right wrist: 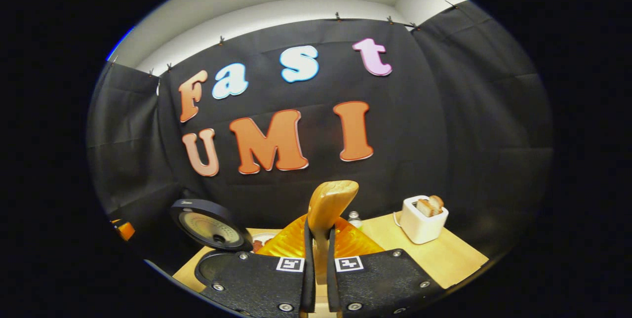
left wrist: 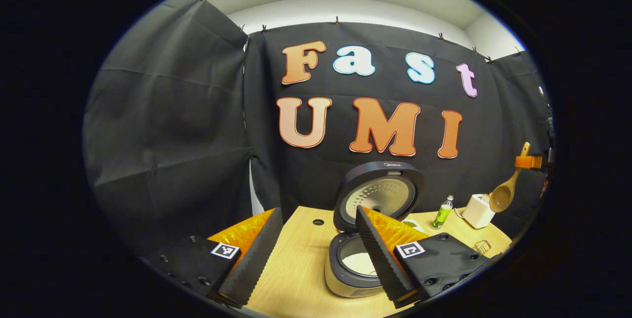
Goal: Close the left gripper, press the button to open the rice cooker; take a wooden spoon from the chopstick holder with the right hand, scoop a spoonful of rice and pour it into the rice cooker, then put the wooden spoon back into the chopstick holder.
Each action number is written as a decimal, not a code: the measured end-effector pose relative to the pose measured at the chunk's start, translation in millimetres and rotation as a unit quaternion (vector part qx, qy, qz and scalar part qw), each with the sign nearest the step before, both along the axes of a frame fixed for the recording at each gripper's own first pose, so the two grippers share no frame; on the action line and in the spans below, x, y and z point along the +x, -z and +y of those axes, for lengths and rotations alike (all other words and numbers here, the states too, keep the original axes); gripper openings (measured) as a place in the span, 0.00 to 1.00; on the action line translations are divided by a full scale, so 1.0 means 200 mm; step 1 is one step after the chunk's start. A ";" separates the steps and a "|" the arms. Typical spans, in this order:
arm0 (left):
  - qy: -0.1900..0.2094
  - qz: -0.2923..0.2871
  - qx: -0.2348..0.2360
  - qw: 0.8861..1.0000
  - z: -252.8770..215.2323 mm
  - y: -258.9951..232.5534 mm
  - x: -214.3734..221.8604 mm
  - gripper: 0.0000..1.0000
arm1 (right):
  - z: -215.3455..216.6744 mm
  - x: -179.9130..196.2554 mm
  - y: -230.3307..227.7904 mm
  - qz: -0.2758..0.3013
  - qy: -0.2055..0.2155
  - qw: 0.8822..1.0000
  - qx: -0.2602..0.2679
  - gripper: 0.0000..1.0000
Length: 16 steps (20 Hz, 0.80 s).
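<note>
In the left gripper view, the rice cooker (left wrist: 366, 239) pot is partly hidden at three o'clock by one finger (left wrist: 380, 254). The far gripper at three o'clock is cut off by the edge. In the right gripper view, the wooden spoon (right wrist: 330, 209) handle is hidden between the fingers, and the bottle (right wrist: 353, 219) is largely covered at twelve o'clock.

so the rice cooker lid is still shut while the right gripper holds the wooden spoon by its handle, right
Not quite. The dark round lid of the rice cooker stands open, as the left gripper view shows, with white rice in the pot. The rest holds: the right gripper is shut on the handle of the light wooden spoon, bowl up, in the right gripper view.
</note>
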<state>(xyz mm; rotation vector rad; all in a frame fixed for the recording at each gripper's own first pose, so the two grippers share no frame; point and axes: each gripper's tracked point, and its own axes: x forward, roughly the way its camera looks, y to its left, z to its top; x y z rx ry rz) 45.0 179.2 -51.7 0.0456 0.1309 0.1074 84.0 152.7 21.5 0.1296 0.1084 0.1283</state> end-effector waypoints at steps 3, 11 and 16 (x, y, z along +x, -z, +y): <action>0.002 -0.002 0.002 1.000 -0.09 0.00 0.01 1.00 | -0.23 0.01 0.12 0.023 0.033 0.999 0.009 0.04; -0.016 0.005 -0.003 1.000 -0.26 0.03 -0.01 1.00 | -0.55 0.06 0.62 0.085 0.066 0.994 0.028 0.09; -0.035 -0.002 0.005 0.999 -0.30 0.00 -0.05 0.97 | -0.60 0.11 0.89 0.114 0.057 0.991 0.041 0.09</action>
